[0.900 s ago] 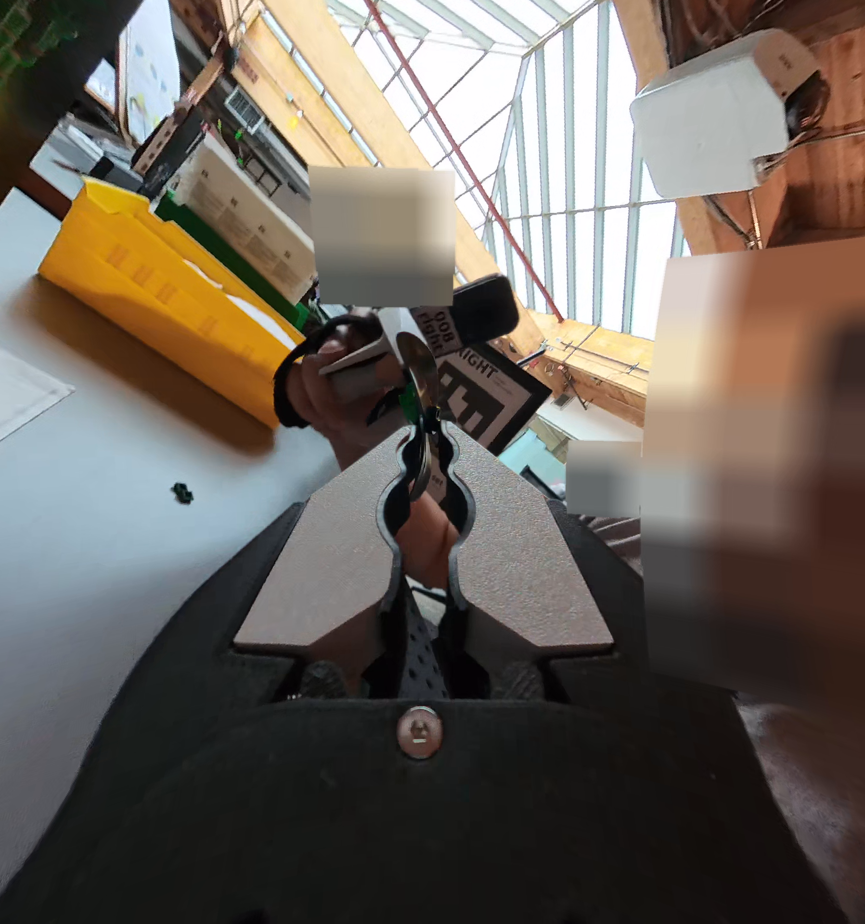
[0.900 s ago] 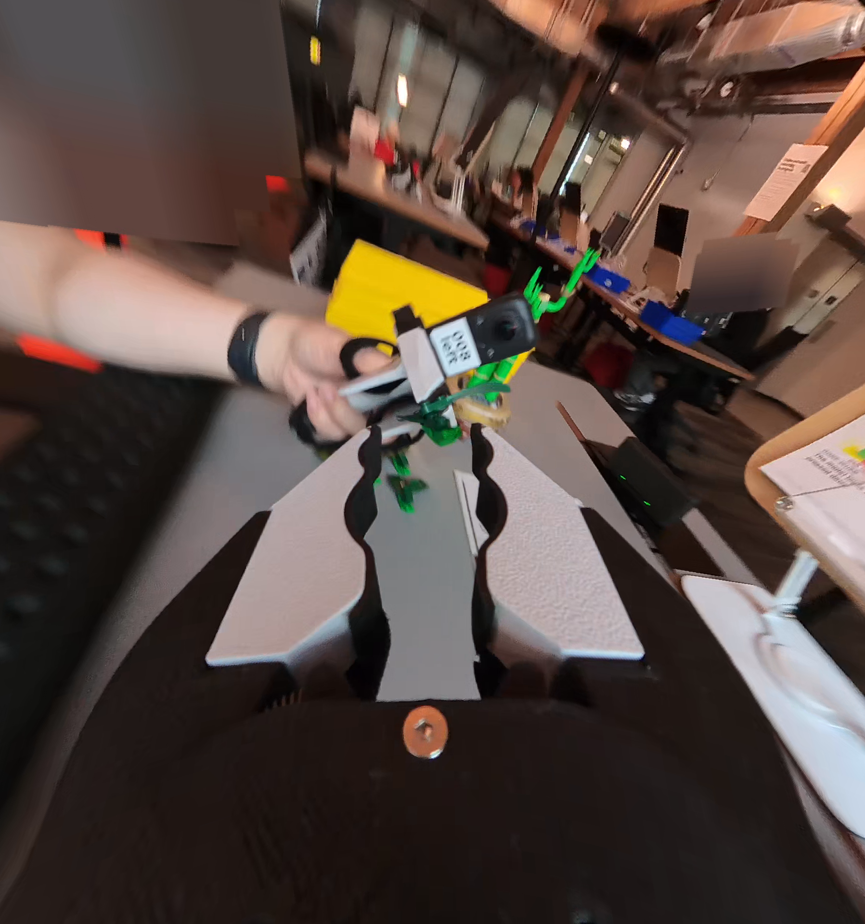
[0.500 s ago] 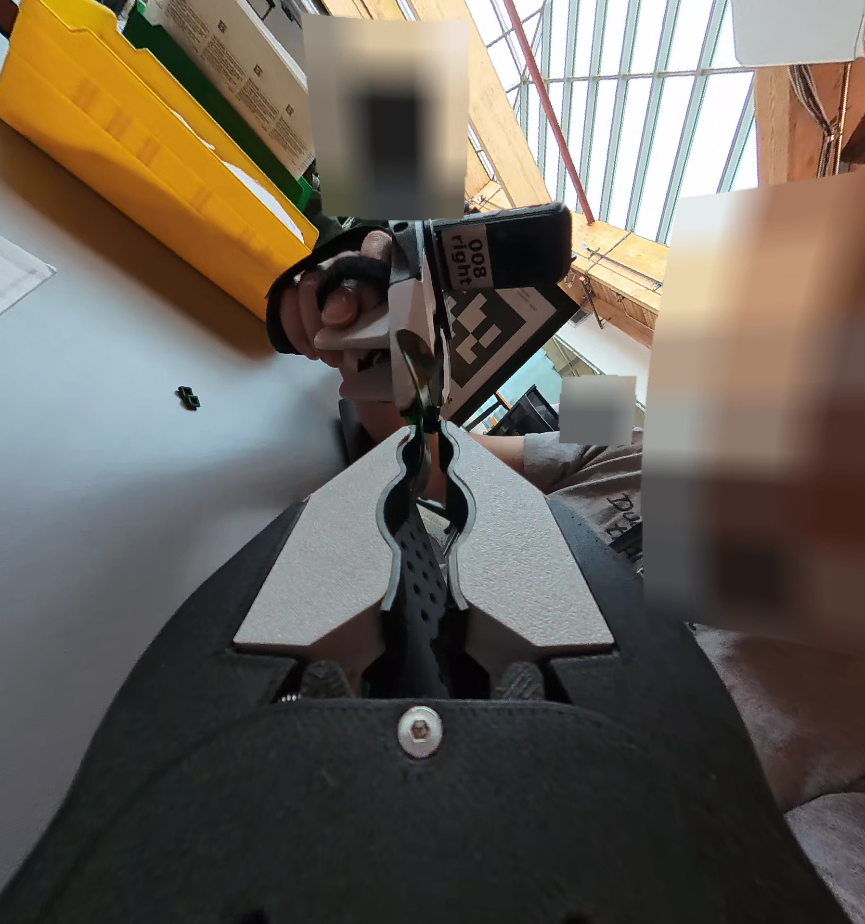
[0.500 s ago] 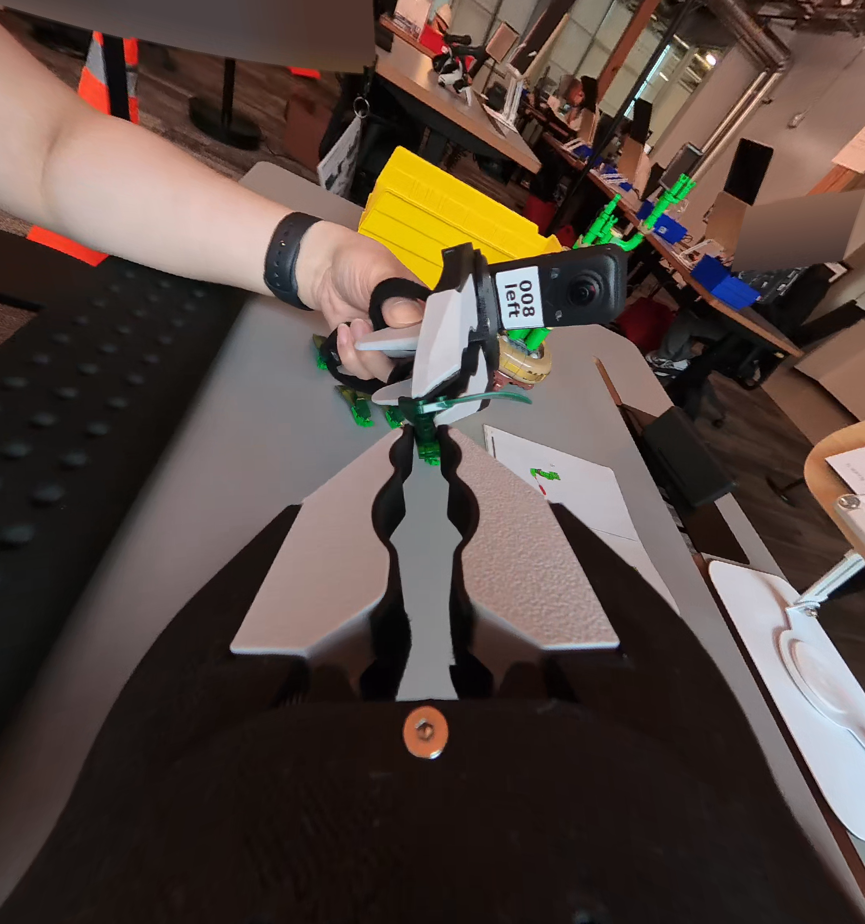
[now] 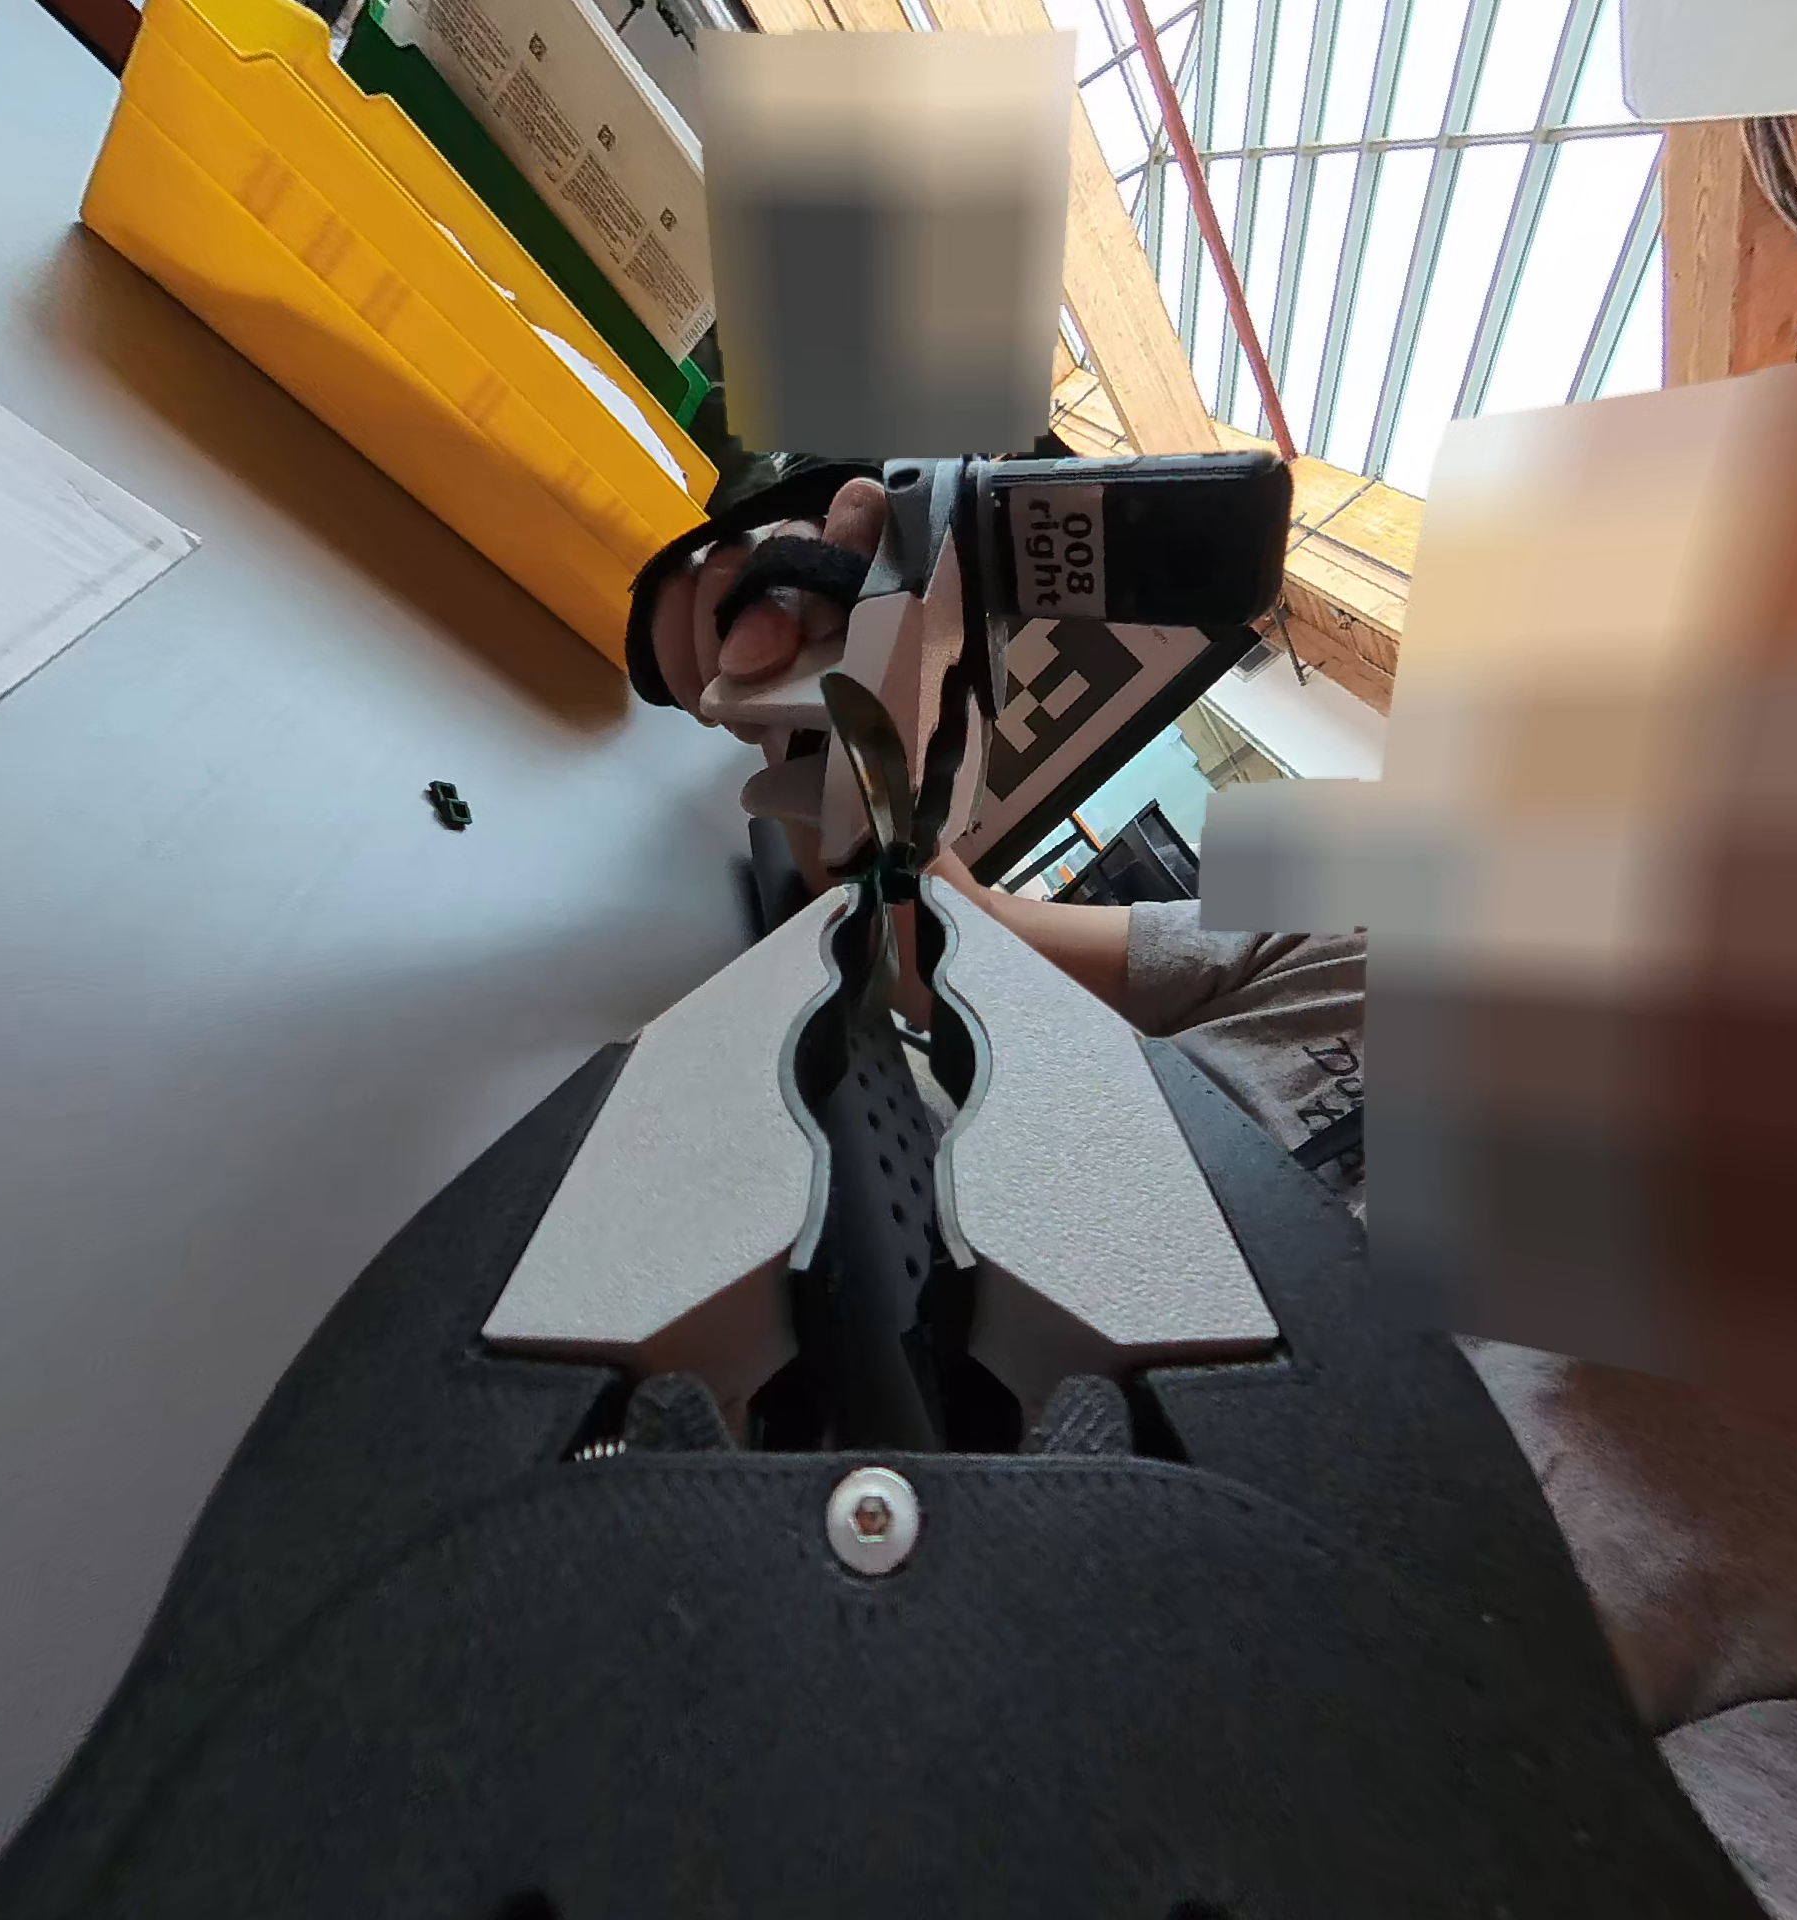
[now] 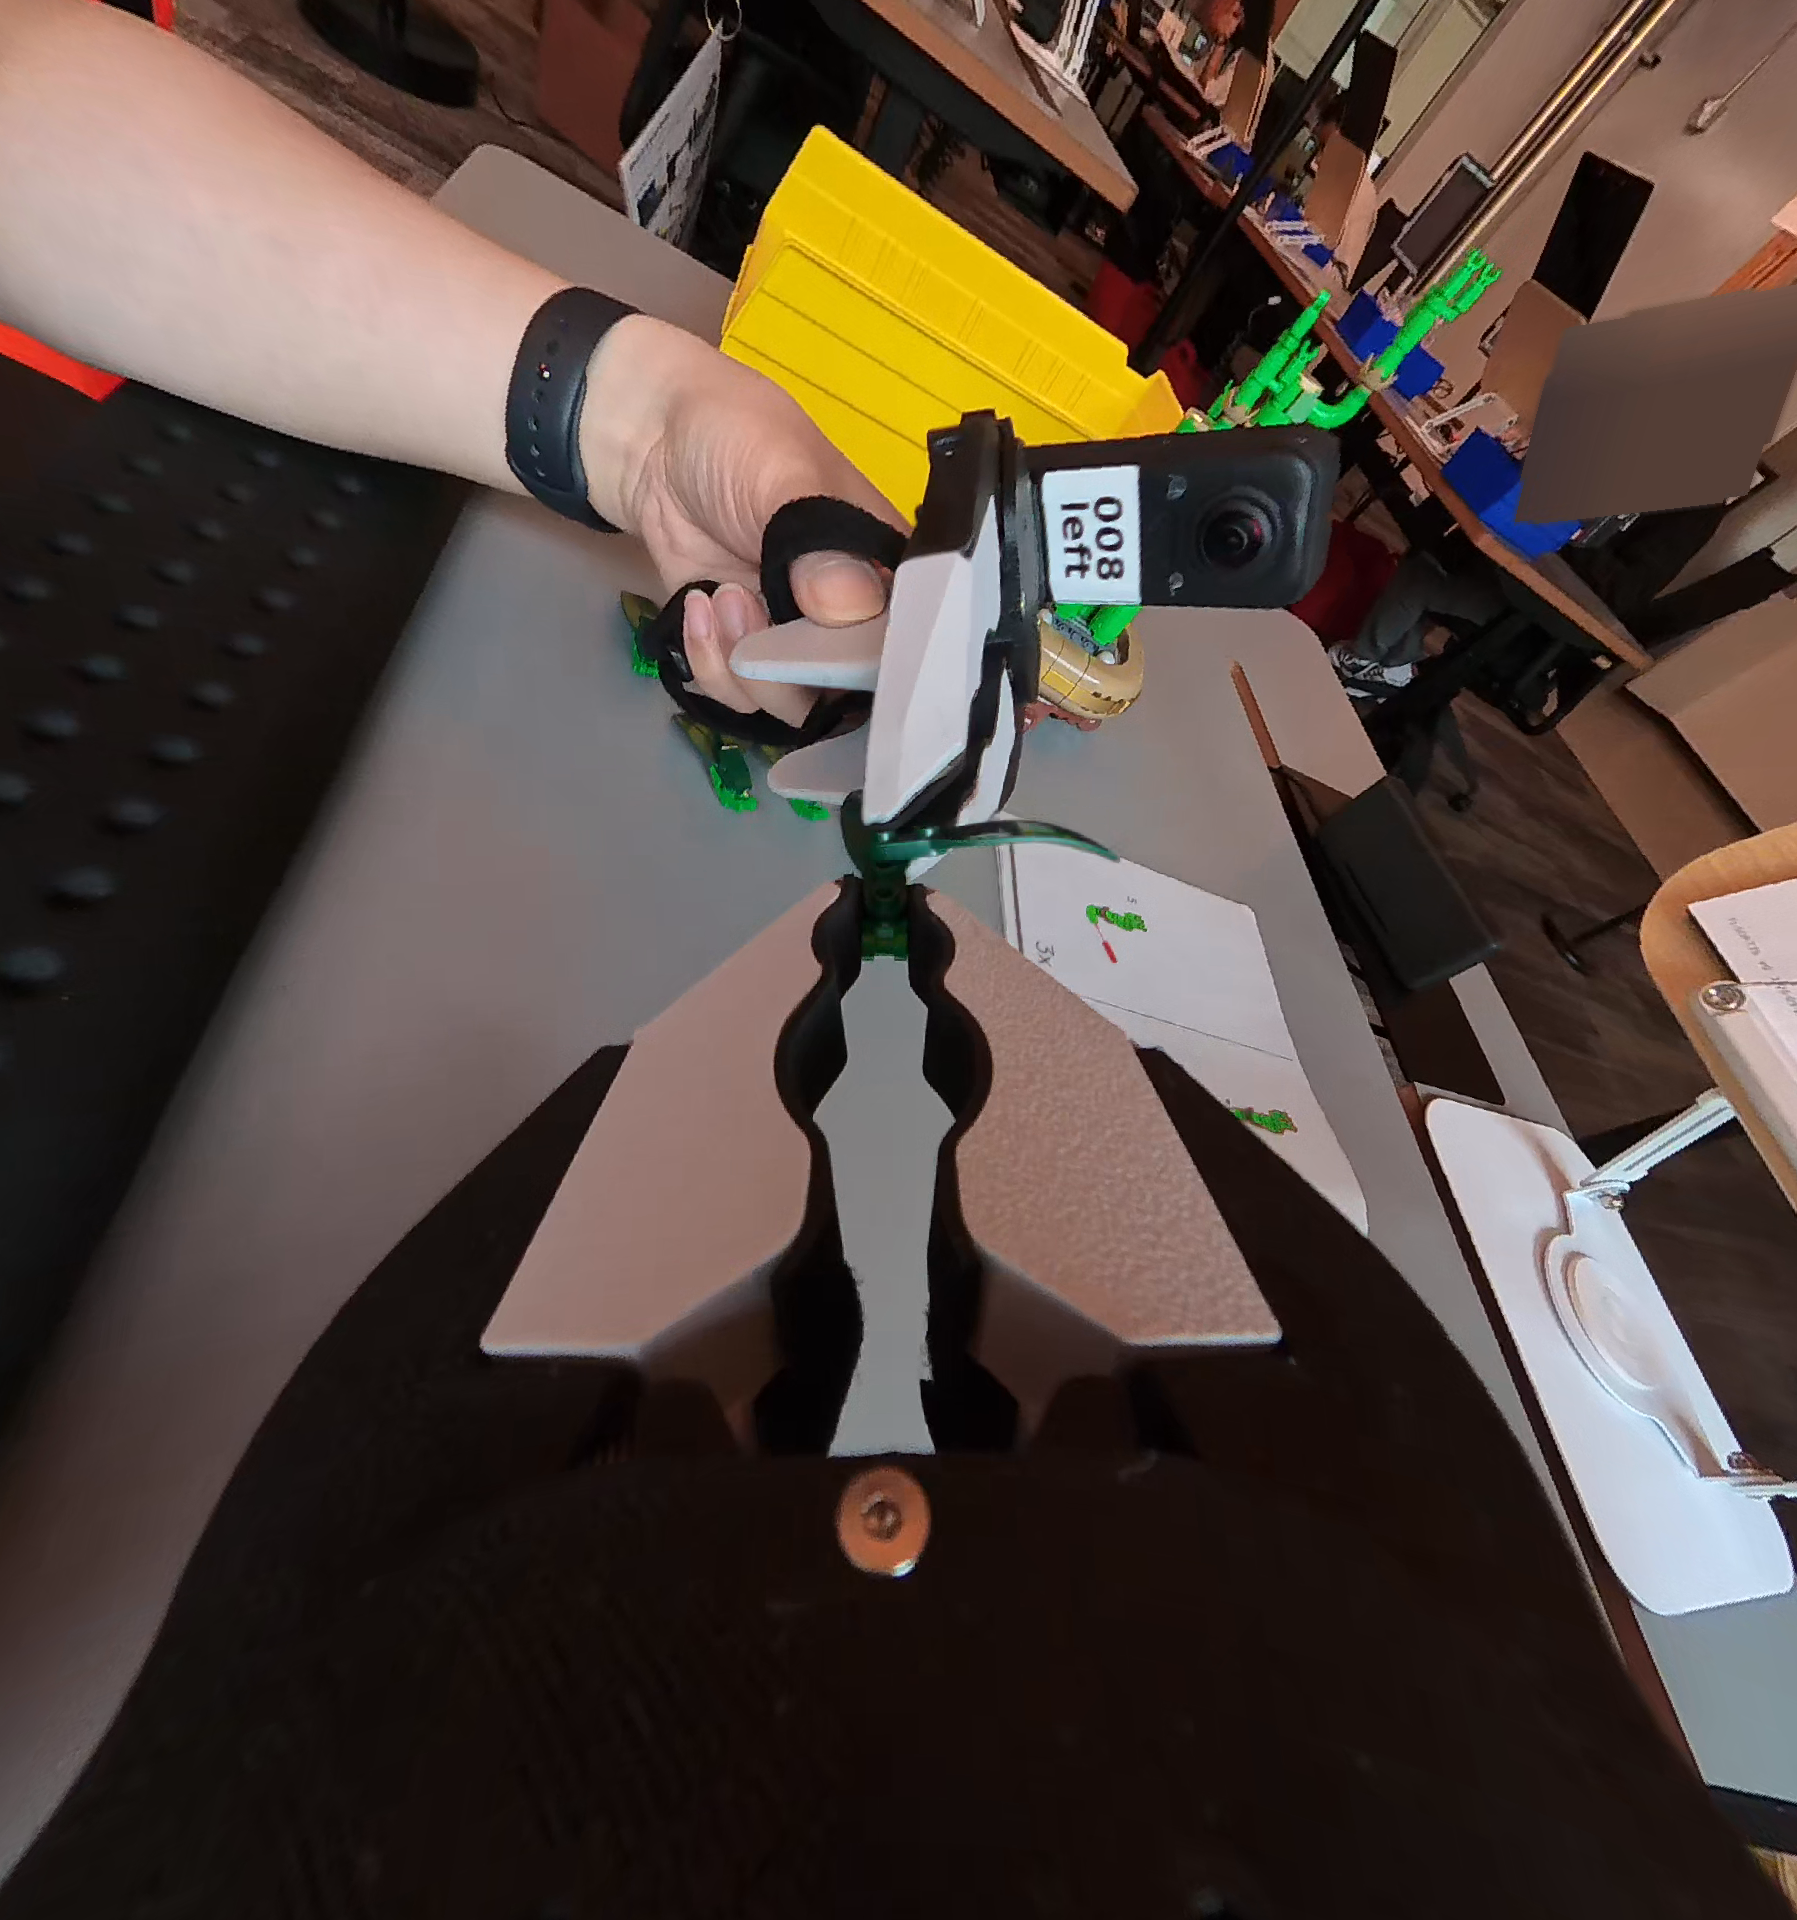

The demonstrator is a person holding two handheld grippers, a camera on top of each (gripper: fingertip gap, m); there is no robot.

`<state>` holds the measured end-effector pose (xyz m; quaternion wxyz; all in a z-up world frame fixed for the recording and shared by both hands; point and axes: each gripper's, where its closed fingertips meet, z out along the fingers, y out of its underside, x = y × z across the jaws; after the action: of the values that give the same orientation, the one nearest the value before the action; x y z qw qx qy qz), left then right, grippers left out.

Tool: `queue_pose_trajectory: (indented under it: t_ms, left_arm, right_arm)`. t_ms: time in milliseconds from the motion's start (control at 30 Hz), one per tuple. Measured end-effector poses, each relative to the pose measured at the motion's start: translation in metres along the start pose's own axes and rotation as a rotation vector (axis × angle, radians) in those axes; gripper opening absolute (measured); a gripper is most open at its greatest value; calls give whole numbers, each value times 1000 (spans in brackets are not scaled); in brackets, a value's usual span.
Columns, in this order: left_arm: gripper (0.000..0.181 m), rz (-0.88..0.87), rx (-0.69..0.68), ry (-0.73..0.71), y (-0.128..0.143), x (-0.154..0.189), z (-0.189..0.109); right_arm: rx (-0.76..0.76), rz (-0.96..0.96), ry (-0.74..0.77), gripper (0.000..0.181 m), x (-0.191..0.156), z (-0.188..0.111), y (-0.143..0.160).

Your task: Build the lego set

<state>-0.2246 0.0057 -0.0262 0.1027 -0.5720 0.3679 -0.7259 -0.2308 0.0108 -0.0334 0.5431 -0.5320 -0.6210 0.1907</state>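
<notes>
Two tongs, left (image 5: 886, 902) and right (image 6: 881, 902), pinching one green leaf piece (image 6: 961, 834)

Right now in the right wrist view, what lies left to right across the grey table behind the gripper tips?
Black wristband → loose green lego pieces → gold cylindrical lego part → white instruction sheet → white flat stand base.

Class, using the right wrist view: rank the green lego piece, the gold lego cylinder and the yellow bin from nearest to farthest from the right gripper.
1. green lego piece, pinched at the right gripper tips.
2. gold lego cylinder, on the table beyond, slightly right.
3. yellow bin, at the table's far end.
</notes>
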Motion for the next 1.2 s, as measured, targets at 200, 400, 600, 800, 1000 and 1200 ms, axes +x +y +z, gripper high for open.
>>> queue_pose_trajectory:
  t_ms: [200,400,600,800,1000,1200]
  left_arm:
    - [8,11,-44,-41,6,-5,0]
    - [12,-11,-70,-91,11,-14,0]
    - [11,-26,-14,-56,2,-11,0]
    - [9,5,34,-53,-6,-8,-2]
    - [8,41,44,-68,-9,-4,-2]
    - [8,50,48,-57,-11,1,-4]
  right_arm:
    - [-46,-20,-6,6,-3,3,5]
    - [-110,-33,1,6,-4,8,13]
    - [-102,-37,41,6,2,6,9]
    - [-85,-22,79,6,9,5,6]
    - [-41,19,84,6,12,3,1]
    - [37,123,55,7,14,3,-5]
